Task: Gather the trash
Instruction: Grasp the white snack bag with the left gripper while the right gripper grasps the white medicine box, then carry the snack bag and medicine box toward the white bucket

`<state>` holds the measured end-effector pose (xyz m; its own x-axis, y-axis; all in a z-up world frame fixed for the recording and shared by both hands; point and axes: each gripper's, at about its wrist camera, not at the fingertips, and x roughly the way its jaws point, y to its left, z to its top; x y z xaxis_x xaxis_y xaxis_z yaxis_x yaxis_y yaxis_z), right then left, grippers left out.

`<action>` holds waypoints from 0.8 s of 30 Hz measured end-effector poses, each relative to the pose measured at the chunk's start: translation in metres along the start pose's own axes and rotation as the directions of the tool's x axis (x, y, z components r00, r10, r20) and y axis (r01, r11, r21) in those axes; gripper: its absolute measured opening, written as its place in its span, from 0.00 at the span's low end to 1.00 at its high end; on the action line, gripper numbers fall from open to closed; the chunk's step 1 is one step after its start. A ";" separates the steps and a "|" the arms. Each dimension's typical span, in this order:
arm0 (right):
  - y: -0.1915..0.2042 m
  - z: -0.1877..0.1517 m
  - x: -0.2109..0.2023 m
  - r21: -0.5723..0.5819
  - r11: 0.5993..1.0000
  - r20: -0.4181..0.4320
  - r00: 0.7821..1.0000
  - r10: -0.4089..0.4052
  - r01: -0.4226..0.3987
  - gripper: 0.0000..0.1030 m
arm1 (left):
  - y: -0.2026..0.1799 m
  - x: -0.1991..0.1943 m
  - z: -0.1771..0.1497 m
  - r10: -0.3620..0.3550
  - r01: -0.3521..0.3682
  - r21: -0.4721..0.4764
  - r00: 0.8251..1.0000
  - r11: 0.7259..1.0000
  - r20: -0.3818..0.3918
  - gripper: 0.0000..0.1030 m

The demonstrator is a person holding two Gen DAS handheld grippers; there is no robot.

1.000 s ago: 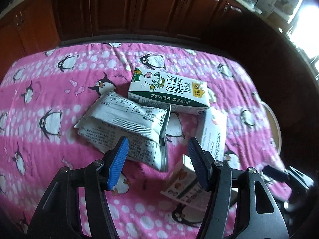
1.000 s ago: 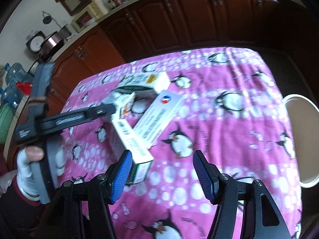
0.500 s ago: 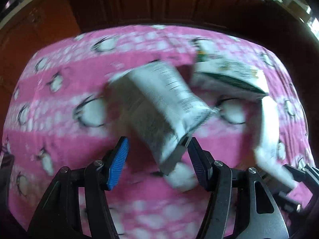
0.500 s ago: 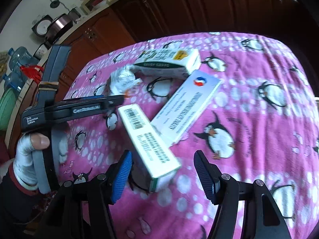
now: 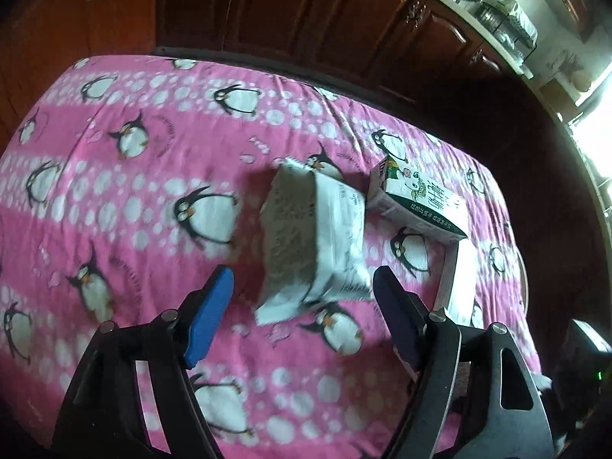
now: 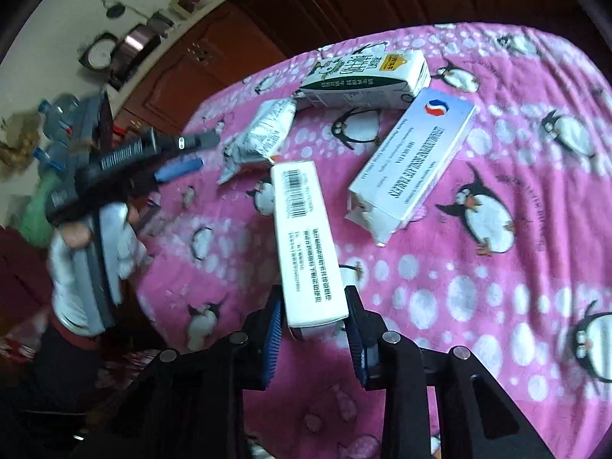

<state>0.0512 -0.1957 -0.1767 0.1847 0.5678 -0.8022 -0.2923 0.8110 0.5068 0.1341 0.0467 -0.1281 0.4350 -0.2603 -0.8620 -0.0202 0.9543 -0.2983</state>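
Dark wooden cabinets (image 5: 267,4) run behind a table covered by a pink penguin-print cloth (image 5: 153,160), on which the trash lies in a loose cluster. Largest is the green-and-white milk carton (image 6: 363,76), lying flat at the far side. Just in front of it a long white-and-lilac medicine box (image 6: 413,164) lies diagonally, one torn end toward the camera. Beside that, a white box with a barcode (image 6: 306,241) points toward the right gripper (image 6: 315,329), whose jaws have just been closing and now press both sides of the box's near end. A crumpled silver-white snack wrapper (image 5: 317,241) lies left of the carton, just beside it. The left gripper (image 5: 302,306) hovers over the wrapper's near end; its jaws have just been opening and stand wide apart, with neither pad touching the wrapper. A gloved hand (image 6: 99,252) holds that gripper's handle.
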 end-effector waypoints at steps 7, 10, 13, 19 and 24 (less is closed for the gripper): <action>-0.009 0.017 -0.002 -0.002 0.999 0.034 0.998 -0.047 0.047 0.55 | -0.030 0.040 0.012 0.117 -0.115 0.060 0.993 0.992 -0.033 0.73; -0.009 0.021 0.007 -0.006 0.999 0.014 0.999 -0.048 0.048 0.55 | -0.032 0.054 0.012 0.164 -0.159 0.080 0.985 0.984 -0.062 0.73; -0.005 0.025 0.013 -0.003 0.999 0.016 0.999 -0.032 0.032 0.45 | -0.031 0.061 0.011 0.151 -0.144 0.091 0.986 0.985 -0.077 0.72; 0.005 0.018 0.006 -0.028 1.000 0.048 0.999 -0.002 0.004 0.30 | -0.025 0.054 0.003 0.120 -0.113 0.111 0.991 0.987 -0.056 0.57; 0.008 0.013 -0.017 -0.035 0.999 0.103 0.995 0.002 0.001 0.27 | -0.017 0.022 -0.012 0.064 -0.063 0.098 0.998 0.993 -0.006 0.54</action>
<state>0.0579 -0.1976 -0.1548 0.2800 0.5811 -0.7641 -0.3250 0.8063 0.4941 0.1335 0.0230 -0.1471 0.4274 -0.1992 -0.8818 0.0409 0.9787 -0.2013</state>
